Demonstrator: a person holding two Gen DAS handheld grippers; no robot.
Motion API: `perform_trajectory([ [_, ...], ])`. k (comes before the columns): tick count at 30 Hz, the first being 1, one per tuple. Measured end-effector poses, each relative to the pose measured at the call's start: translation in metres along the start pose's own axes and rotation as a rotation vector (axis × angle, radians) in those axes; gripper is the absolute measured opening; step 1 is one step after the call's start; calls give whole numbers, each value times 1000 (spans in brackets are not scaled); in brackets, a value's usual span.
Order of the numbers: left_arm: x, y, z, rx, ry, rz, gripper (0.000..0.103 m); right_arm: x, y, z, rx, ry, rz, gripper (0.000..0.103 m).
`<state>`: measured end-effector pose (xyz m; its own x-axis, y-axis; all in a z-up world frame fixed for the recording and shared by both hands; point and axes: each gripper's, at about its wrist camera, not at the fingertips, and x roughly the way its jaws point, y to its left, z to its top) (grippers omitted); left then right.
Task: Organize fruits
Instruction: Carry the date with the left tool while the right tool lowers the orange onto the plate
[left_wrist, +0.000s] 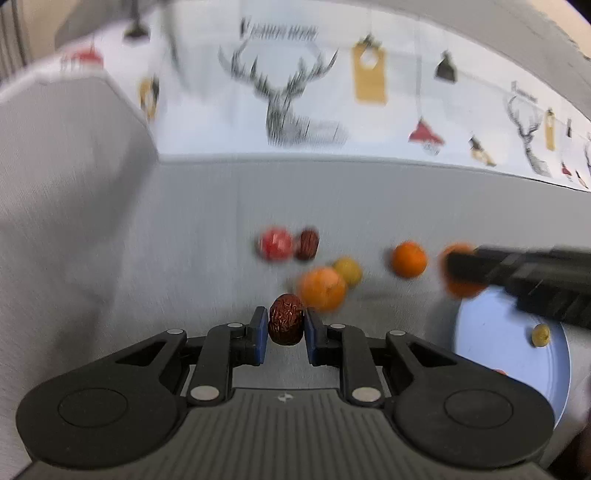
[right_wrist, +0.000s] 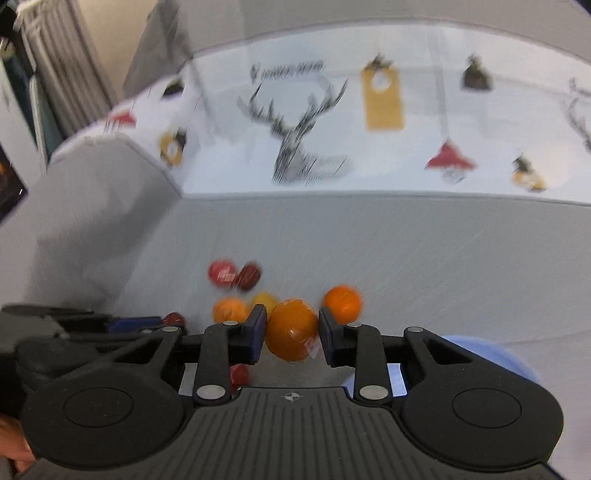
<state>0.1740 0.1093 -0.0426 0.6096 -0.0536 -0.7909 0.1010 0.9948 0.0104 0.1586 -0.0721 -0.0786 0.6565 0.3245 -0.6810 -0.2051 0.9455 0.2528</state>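
You have a wrinkled dark-red date (left_wrist: 286, 324) upright between your left tool's pads; ahead of it lie oranges (left_wrist: 322, 288). A glossy orange fruit (right_wrist: 291, 329) sits between your right tool's pads.

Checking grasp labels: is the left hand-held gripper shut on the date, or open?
Shut on the date: both pads of the left hand-held gripper press its sides.

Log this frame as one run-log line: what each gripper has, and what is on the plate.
left gripper: shut on red date | right gripper: orange fruit between fingers | blue plate: one small yellow fruit | other fruits on grey surface
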Motion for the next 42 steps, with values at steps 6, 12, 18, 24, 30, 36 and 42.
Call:
perform_trajectory([
  [6, -25, -6, 13, -87, 6, 22, 23, -79, -22, 20, -34, -110, -15, 32],
  [12, -42, -40, 6, -149, -81, -73, 23, -85, -55, -12, 22, -84, -50, 32],
  [18, -7, -58, -12, -82, 54, -84, 23, -71, -65, -31, -40, -4, -116, 32],
  [24, 9, -64, -5, -55, 66, -65, 23, -67, -77, -35, -47, 16, -146, 32],
  [30, 12, -74, -7, -26, 65, -76, 23, -67, -78, -34, -42, 9, -148, 32],
  [36, 12, -70, -7, -61, 60, -103, 23, -68, -79, -35, -31, 8, -154, 32],
  [42, 7, -70, -5, -87, 33, -147, 23, -68, -78, -35, -32, 9, -154, 32],
])
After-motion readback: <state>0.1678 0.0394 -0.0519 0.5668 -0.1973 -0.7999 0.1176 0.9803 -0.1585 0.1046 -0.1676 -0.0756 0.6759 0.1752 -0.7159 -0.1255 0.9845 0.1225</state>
